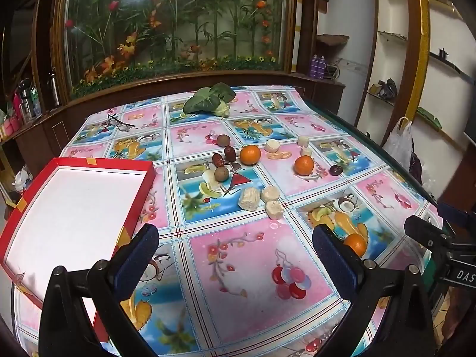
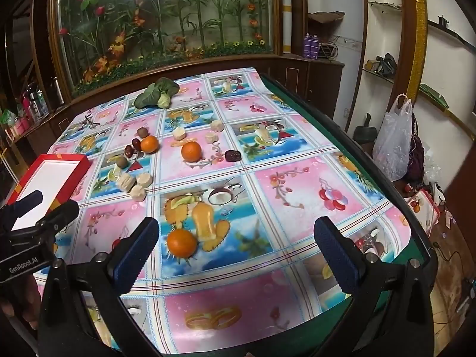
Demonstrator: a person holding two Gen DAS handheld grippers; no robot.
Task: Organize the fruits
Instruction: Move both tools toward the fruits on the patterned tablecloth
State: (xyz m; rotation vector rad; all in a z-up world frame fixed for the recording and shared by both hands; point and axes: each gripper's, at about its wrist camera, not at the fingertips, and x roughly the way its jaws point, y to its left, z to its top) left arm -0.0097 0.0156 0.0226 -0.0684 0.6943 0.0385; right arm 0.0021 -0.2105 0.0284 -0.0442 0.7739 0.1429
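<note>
Both grippers hang over the table's near edge, jaws spread wide, nothing between them. The left gripper (image 1: 235, 247) sits over a pink square of the tablecloth (image 1: 253, 267); its right finger (image 1: 333, 253) hides part of the near orange (image 1: 355, 244). The right gripper (image 2: 236, 244) has that orange (image 2: 181, 243) just inside its left finger, apart from the pads.

The red tray (image 1: 74, 208) with its white floor lies on the left side, long axis running away from the camera; its near corner is cut off behind the left gripper.

Mid-table: two more oranges (image 1: 250, 154) (image 1: 304, 165), brown round fruits (image 1: 221, 174), dark red oblong ones (image 1: 230, 153), pale cut chunks (image 1: 249, 198), hard to name. A leafy vegetable (image 1: 209, 99) lies at the far edge, spectacles (image 1: 119, 123) to the left.
</note>
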